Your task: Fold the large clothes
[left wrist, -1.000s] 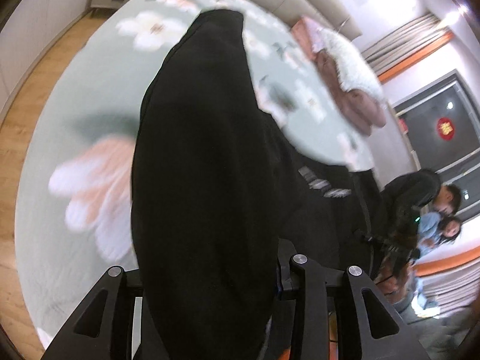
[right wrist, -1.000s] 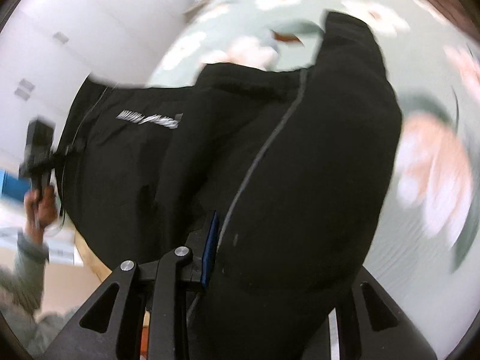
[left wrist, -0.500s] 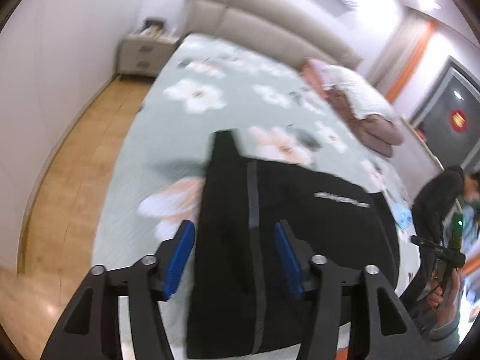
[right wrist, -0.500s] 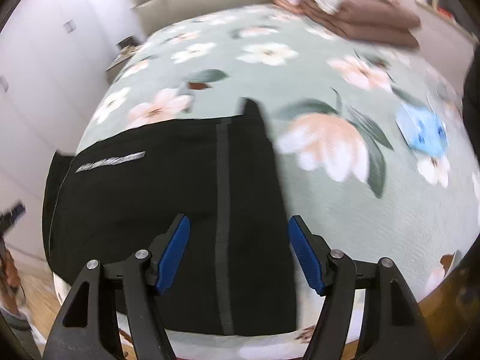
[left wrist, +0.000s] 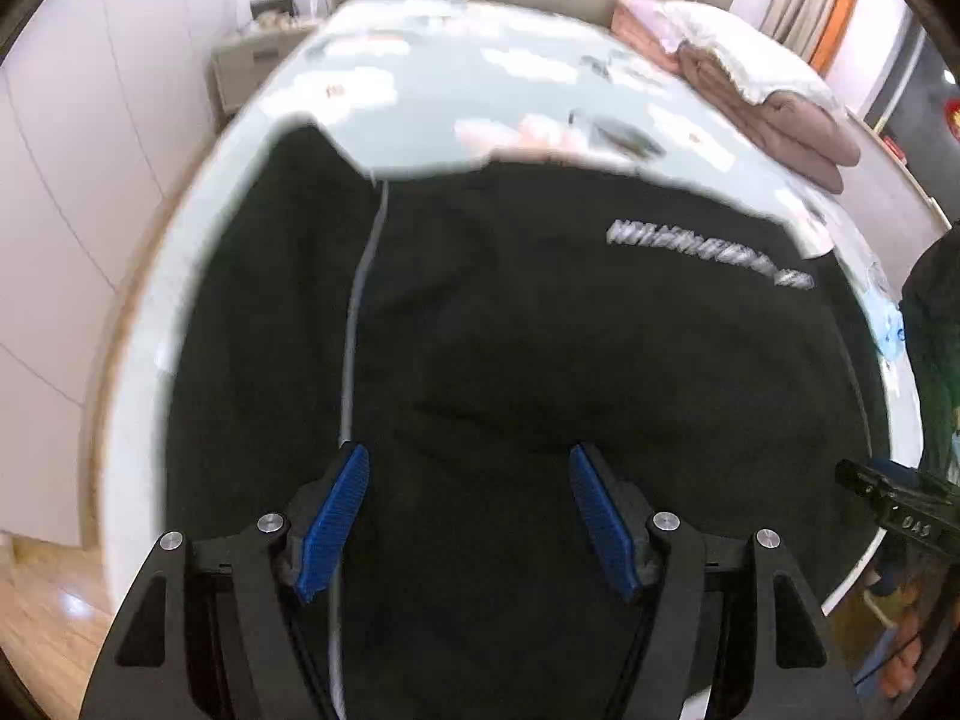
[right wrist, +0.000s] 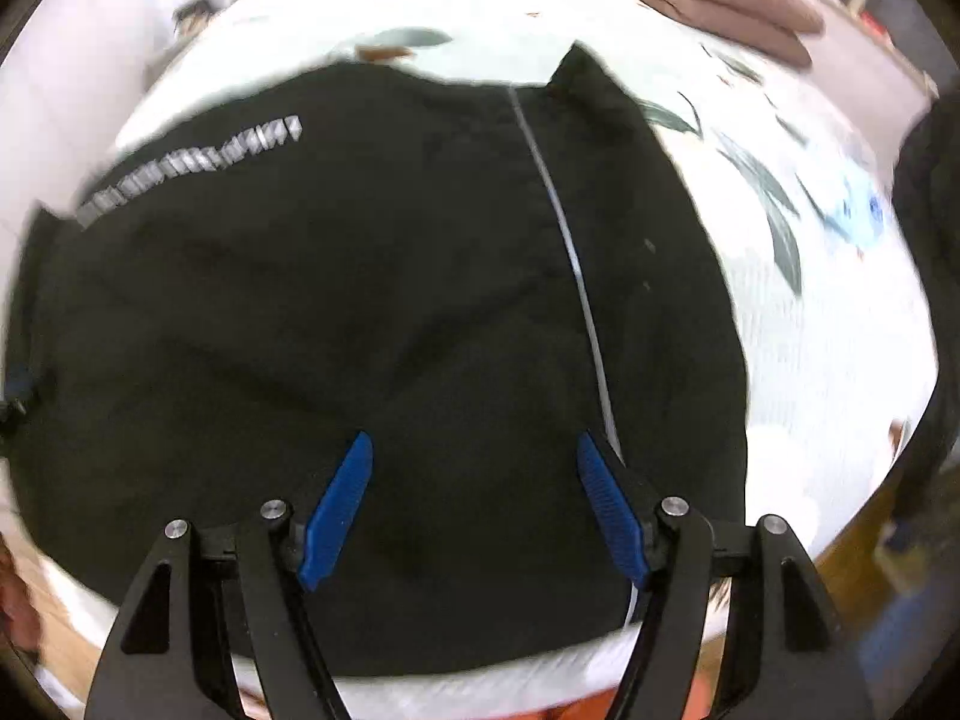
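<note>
A large black garment (left wrist: pixel 510 330) with a grey stripe and silver lettering lies spread and folded over on the bed's near end. It also shows in the right wrist view (right wrist: pixel 372 312). My left gripper (left wrist: pixel 468 510) is open and empty just above the cloth near its left stripe. My right gripper (right wrist: pixel 474 498) is open and empty above the cloth, its right finger near the grey stripe. The other gripper shows at the right edge of the left wrist view (left wrist: pixel 900 510).
The bed has a pale green floral cover (left wrist: pixel 456 78). Folded brown and white blankets (left wrist: pixel 774 102) lie at its far right. A nightstand (left wrist: pixel 252 54) stands at the far left, by white walls. Wooden floor (left wrist: pixel 42 618) lies left of the bed.
Both grippers held the black garment up a second ago. They have let it go onto the bed, opened, and now hover low over the flat cloth.
</note>
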Available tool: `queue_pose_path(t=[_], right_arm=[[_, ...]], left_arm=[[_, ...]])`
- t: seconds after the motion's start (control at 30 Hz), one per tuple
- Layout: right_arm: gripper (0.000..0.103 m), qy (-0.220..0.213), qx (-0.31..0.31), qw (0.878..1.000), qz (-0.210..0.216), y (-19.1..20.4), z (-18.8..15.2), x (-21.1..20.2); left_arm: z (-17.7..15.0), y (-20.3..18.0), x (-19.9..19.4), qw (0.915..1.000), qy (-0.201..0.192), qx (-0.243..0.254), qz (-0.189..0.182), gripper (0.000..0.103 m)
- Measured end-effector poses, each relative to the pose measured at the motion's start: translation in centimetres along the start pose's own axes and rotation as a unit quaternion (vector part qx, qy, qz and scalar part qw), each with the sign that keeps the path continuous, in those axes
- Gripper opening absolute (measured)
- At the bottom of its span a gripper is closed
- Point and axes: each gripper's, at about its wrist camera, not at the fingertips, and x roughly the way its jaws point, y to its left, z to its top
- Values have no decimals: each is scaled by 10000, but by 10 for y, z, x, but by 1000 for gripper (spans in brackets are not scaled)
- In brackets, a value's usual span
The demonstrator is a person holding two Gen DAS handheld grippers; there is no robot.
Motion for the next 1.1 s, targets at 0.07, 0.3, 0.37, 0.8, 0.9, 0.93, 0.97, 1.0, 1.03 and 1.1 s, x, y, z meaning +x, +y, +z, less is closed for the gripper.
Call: queue_pose_path(t=[0.07, 0.3, 0.37, 0.8, 0.9, 0.93, 0.97, 1.0, 1.03, 1.1], right_arm=[[73, -278, 90, 9995, 113, 3, -4, -30], [78, -1407, 68, 9899, 157, 9, -15, -164], [85, -1710, 125, 9849, 220, 18, -18, -196], [86, -2990, -211, 9540, 38, 75, -44, -306], [87, -3048, -232, 9521, 0, 80, -47, -311], [87, -3021, -248, 9529, 14, 81, -47, -310], [87, -2972, -264, 9545, 36, 83, -46, -308], [87, -2940, -271, 9554, 39, 84, -46, -304], [87, -2895, -279, 9568, 19, 86, -46, -301], [87, -2798, -300, 9596, -18, 88, -44, -292]], left_arm=[[0, -8, -37, 9984, -484, 195, 232, 71], [0, -34, -160, 9817, -1520, 294, 1113, 73], [-3, -42, -188, 9790, -1721, 330, 1039, 75], [-24, -47, -294, 9547, -2813, 384, 891, 78], [-26, -43, -298, 9547, -2847, 356, 795, 79], [-26, -42, -297, 9553, -2836, 342, 759, 79], [-26, -40, -295, 9568, -2799, 325, 723, 79], [-27, -38, -293, 9582, -2754, 326, 701, 79], [-27, -37, -290, 9590, -2728, 333, 689, 79], [-26, -34, -281, 9608, -2650, 338, 743, 79]])
